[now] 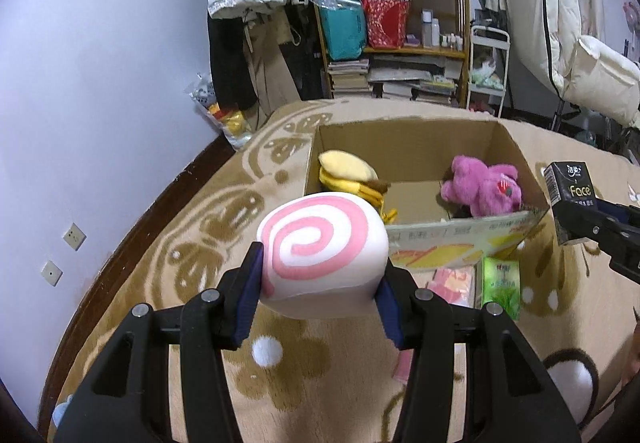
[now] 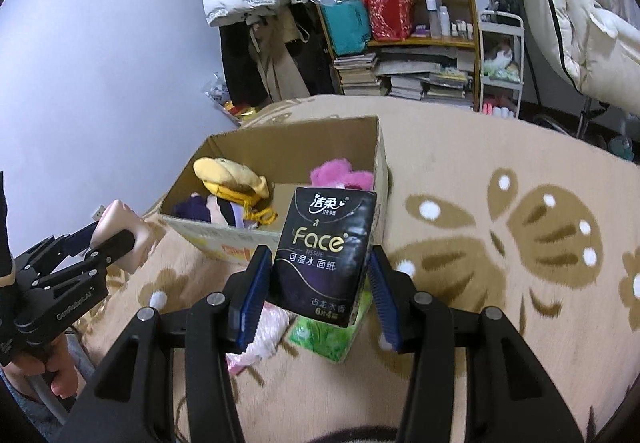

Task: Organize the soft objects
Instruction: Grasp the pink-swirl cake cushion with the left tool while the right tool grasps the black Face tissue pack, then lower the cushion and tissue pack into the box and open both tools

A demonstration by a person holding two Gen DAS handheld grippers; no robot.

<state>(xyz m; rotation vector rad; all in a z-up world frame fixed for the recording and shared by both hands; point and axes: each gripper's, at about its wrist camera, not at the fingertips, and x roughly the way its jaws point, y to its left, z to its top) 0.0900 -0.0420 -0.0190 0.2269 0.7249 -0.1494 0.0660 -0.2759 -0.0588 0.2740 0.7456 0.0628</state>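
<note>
We've got both hands full here. Our left gripper (image 1: 320, 283) is clamped on the swirl plush (image 1: 322, 253), a white roll with a pink spiral on its face, blue pads (image 1: 250, 291) pressing in from both sides. It's up off the rug (image 1: 224, 211), just short of the near wall of the box (image 1: 400, 151). From the right wrist view we can see the same gripper (image 2: 116, 239) off to the left, with the plush (image 2: 124, 235) pinched at its tip.

Our right gripper (image 2: 316, 279) is gripping the tissue pack (image 2: 326, 255), black with "Face" in gold, held upright between the pads (image 2: 252, 299). It sits in the air in front of the box's near right corner (image 2: 380, 171). In the left view the pack (image 1: 570, 187) shows at the right edge, poking out of the other gripper (image 1: 576, 223).

Inside the box there's a yellow plush (image 1: 348, 175) on the left side and a pink bear (image 1: 484, 187) on the right. The right view also shows something dark purple (image 2: 192, 209) tucked in the near left corner, can't tell what it is.

On the rug just in front of the box there's a green pack (image 1: 500, 281) and a pink pack (image 1: 452, 283) lying side by side, under the black pack in the right view.
</note>
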